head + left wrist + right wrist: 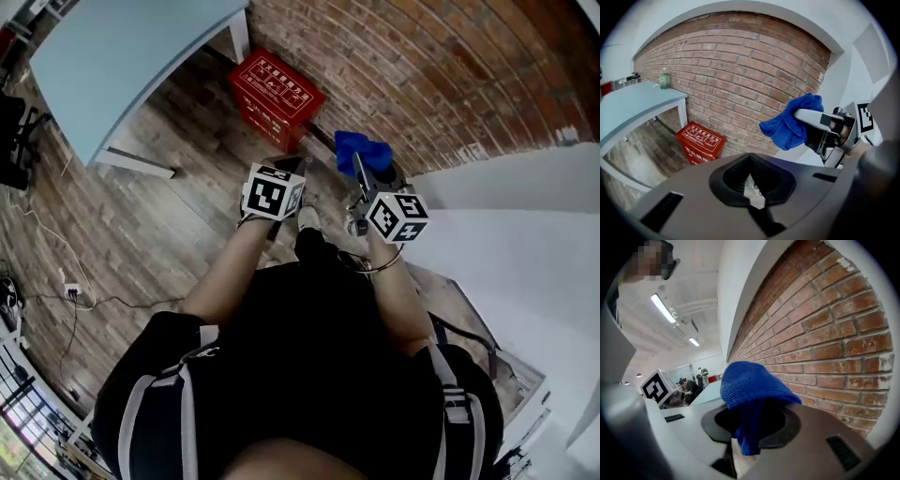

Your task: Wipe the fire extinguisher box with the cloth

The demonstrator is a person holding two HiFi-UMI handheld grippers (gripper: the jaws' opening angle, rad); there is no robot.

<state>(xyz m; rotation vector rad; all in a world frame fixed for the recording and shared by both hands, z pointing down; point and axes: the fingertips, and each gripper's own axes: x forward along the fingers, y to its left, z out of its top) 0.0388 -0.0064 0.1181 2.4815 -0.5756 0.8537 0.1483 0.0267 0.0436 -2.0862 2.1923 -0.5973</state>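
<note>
Cloth [752,390]: soft, light, floppy, we'd judge. It's best pinched at a bunched fold, as it is now. It's at upper centre of head view in right gripper [751,430], jaws closed on it, bulk flopping over tips. Box [275,97]: looks rigid, upper centre-left, on floor by brick wall [422,75], apart from cloth. Left gripper [751,190]: jaws together, empty. We count 1 cloth, 1 box, 2 grippers.

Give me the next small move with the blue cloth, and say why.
Probably lower the right gripper, whose jaws clamp the blue microfibre cloth, toward the top of the red plastic fire extinguisher box. The box stands on the wooden floor against the brick wall, well below the cloth, and the two are apart.
</note>
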